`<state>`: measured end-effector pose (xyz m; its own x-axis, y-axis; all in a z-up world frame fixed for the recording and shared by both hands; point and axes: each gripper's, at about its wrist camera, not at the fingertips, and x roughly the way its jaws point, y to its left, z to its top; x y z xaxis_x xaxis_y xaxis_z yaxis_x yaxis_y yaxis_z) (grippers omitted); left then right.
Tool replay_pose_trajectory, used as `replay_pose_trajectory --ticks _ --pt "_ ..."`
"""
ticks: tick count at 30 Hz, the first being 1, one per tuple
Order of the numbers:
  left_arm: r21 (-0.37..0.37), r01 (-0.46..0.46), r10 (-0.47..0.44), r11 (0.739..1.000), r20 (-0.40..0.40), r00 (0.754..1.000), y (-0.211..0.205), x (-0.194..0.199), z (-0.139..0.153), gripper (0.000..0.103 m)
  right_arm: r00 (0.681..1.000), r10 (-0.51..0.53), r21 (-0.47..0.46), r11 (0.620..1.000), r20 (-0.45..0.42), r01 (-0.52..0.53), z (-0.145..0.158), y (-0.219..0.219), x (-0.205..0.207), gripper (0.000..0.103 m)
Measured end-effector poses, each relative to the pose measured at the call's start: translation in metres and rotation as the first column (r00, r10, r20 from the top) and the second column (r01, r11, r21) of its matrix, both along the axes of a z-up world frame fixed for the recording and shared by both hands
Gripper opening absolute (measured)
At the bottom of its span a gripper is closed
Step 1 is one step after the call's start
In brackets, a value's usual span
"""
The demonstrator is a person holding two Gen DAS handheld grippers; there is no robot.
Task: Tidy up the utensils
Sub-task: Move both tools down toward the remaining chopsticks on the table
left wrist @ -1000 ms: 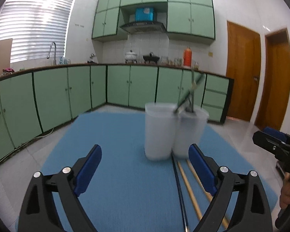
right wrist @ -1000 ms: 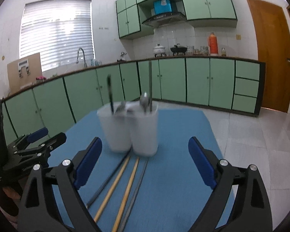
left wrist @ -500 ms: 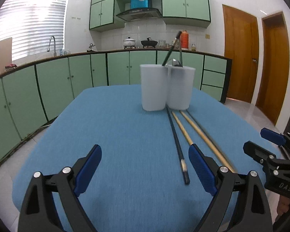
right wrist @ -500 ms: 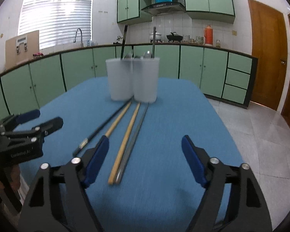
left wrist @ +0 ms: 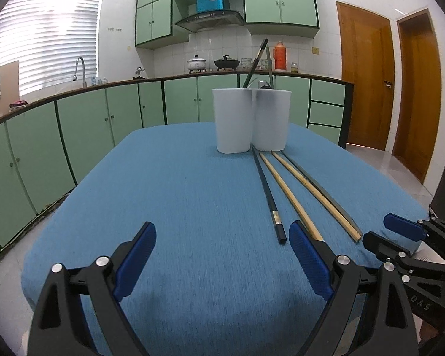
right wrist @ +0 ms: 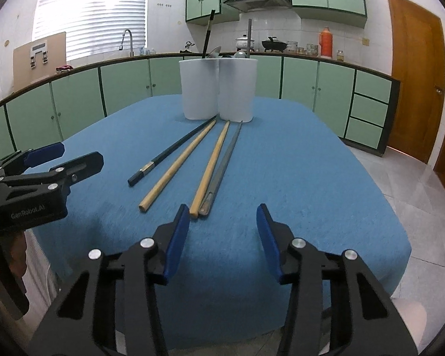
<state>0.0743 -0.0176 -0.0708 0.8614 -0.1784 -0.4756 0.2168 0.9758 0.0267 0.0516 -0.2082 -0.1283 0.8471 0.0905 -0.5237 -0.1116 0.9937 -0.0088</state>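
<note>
Two white cups (left wrist: 233,120) (right wrist: 199,89) stand side by side at the far middle of the blue table (left wrist: 192,207); a black chopstick and spoons stick out of them. Four chopsticks lie in front of the cups: a black one (left wrist: 268,194) (right wrist: 170,150), two wooden ones (left wrist: 290,197) (right wrist: 179,163) and a grey one (right wrist: 224,166). My left gripper (left wrist: 222,255) is open and empty, low over the near table edge. My right gripper (right wrist: 224,238) is open and empty, just short of the near ends of the chopsticks. Each gripper also shows in the other's view.
Green kitchen cabinets (left wrist: 74,124) and a counter with sink, pots and a red flask run behind the table. Two wooden doors (left wrist: 368,77) stand at the right. Tiled floor surrounds the table.
Both grippers have pulled back from the cups toward the near table edge and dropped lower. The right gripper's jaws have narrowed somewhat. The chopsticks and cups have not moved.
</note>
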Motion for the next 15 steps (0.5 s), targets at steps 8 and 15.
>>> replay_pose_trajectory --ticks 8,15 --pt "-0.003 0.008 -0.008 1.0 -0.009 1.0 0.0 -0.001 -0.002 0.089 1.0 -0.026 -0.02 0.999 0.0 0.026 -0.004 -0.003 0.004 0.042" --pt "0.0 0.026 -0.026 1.0 -0.023 0.999 -0.004 0.002 -0.006 0.089 0.997 -0.082 -0.009 0.997 0.006 0.082 -0.003 -0.019 0.009 0.042"
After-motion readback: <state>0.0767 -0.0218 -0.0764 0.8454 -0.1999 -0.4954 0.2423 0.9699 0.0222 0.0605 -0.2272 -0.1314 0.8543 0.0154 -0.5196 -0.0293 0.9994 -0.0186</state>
